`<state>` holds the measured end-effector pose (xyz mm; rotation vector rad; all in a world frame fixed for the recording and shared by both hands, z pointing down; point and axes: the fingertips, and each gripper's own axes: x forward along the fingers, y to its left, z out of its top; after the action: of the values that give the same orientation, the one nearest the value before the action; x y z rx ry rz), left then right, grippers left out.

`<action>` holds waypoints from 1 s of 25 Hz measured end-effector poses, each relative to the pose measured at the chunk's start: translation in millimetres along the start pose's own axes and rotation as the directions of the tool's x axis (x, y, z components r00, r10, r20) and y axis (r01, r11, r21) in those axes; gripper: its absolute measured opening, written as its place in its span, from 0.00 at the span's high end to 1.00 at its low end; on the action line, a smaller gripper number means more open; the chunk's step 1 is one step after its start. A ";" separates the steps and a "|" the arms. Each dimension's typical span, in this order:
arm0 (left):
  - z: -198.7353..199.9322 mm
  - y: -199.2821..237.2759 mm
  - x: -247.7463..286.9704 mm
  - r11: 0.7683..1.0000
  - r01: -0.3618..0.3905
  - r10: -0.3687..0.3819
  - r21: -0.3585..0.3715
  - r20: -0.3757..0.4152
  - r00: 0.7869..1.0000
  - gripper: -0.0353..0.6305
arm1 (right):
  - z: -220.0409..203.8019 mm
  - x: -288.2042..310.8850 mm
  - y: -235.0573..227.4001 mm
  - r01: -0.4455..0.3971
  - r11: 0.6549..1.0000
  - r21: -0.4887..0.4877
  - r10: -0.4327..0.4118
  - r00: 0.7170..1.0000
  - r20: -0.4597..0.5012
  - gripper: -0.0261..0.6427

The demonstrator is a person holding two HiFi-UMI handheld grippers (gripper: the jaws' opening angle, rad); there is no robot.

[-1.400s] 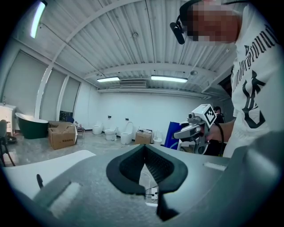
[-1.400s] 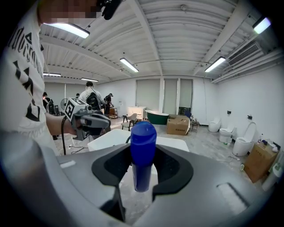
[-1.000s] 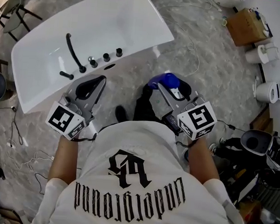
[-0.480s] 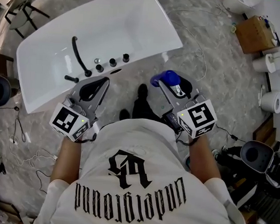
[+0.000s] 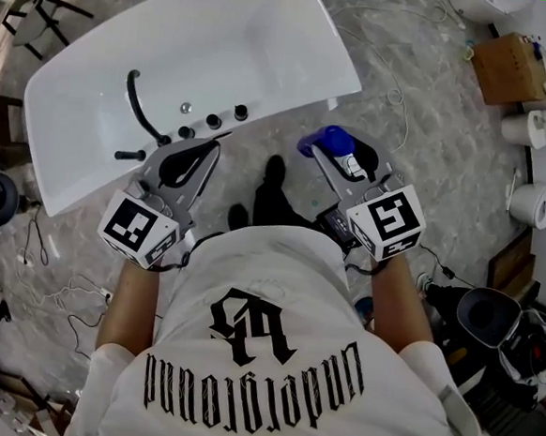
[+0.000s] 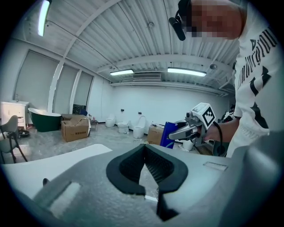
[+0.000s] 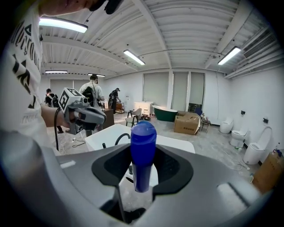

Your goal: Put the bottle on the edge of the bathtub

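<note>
One blue plastic bottle (image 7: 143, 146) is clamped in my right claw (image 5: 337, 159), off the tub. White bathtub (image 5: 268, 43) rim is at 11 o'clock: carry level, seat the base flat near the black tap knobs (image 5: 212, 120), then release. Left claw (image 5: 195, 156) closed, empty.

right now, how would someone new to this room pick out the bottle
Find the white bathtub, then the person standing beside it with a gripper in each hand. The bottle is clamped in the right gripper: blue with a rounded cap, while the left gripper holds nothing.
</note>
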<state>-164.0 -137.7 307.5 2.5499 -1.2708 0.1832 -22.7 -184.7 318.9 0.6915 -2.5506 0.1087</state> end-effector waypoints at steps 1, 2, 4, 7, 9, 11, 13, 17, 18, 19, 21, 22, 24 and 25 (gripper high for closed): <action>-0.5 3.9 7.4 1.000 -0.003 0.003 -0.007 -0.008 1.000 0.94 | -3.4 5.6 -7.1 -0.007 1.000 0.002 0.007 1.000 -0.009 0.73; -1.8 8.0 14.9 1.000 -0.007 0.007 -0.015 -0.016 1.000 0.94 | -7.5 11.6 -14.4 -0.015 1.000 0.007 0.015 1.000 -0.017 0.73; -6.6 17.5 31.3 1.000 -0.014 0.014 -0.026 -0.033 0.999 0.94 | -16.8 25.5 -29.3 -0.032 0.999 0.015 0.032 0.999 -0.030 0.73; -18.7 31.2 60.0 0.999 -0.017 0.015 -0.042 -0.048 0.999 0.94 | -35.4 48.2 -52.9 -0.052 0.999 0.015 0.053 0.997 -0.058 0.73; -28.8 39.5 78.2 0.998 -0.017 0.014 -0.064 -0.053 0.999 0.94 | -50.5 62.9 -66.9 -0.066 0.998 0.013 0.067 0.994 -0.086 0.73; -36.2 48.3 93.6 0.996 -0.023 0.017 -0.086 -0.064 0.998 0.94 | -64.1 77.0 -78.9 -0.081 0.997 0.014 0.082 0.990 -0.111 0.73; -42.3 55.2 108.0 0.995 -0.027 0.019 -0.100 -0.082 0.996 0.94 | -76.3 87.9 -90.4 -0.095 0.995 0.023 0.098 0.987 -0.129 0.73; -52.9 68.5 132.8 0.992 -0.035 0.021 -0.124 -0.117 0.993 0.94 | -96.5 108.0 -111.6 -0.121 0.992 0.031 0.124 0.978 -0.165 0.73; -55.8 74.1 137.3 0.991 -0.040 0.024 -0.127 -0.123 0.992 0.94 | -100.6 115.5 -115.2 -0.127 0.992 0.026 0.130 0.976 -0.176 0.73; -58.8 80.1 141.0 0.990 -0.045 0.028 -0.130 -0.128 0.991 0.94 | -104.5 123.5 -118.0 -0.134 0.991 0.020 0.135 0.973 -0.186 0.73; -64.9 89.4 147.0 0.989 -0.055 0.036 -0.135 -0.137 0.990 0.94 | -113.5 137.0 -122.3 -0.146 0.989 0.017 0.147 0.968 -0.202 0.73; -68.0 92.6 150.0 0.989 -0.060 0.040 -0.138 -0.141 0.989 0.94 | -118.5 142.0 -124.5 -0.152 0.988 0.018 0.153 0.966 -0.210 0.73; -75.0 98.8 156.0 0.987 -0.070 0.047 -0.148 -0.154 0.987 0.94 | -128.3 151.1 -128.8 -0.163 0.986 0.021 0.164 0.960 -0.225 0.73; -78.5 102.7 158.9 0.986 -0.074 0.049 -0.152 -0.159 0.986 0.94 | -132.8 156.2 -130.7 -0.168 0.986 0.021 0.168 0.958 -0.234 0.73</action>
<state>-148.8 -293.0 440.3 2.3168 -1.2536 0.2771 -17.1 -342.8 503.6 0.4317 -2.3755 0.2349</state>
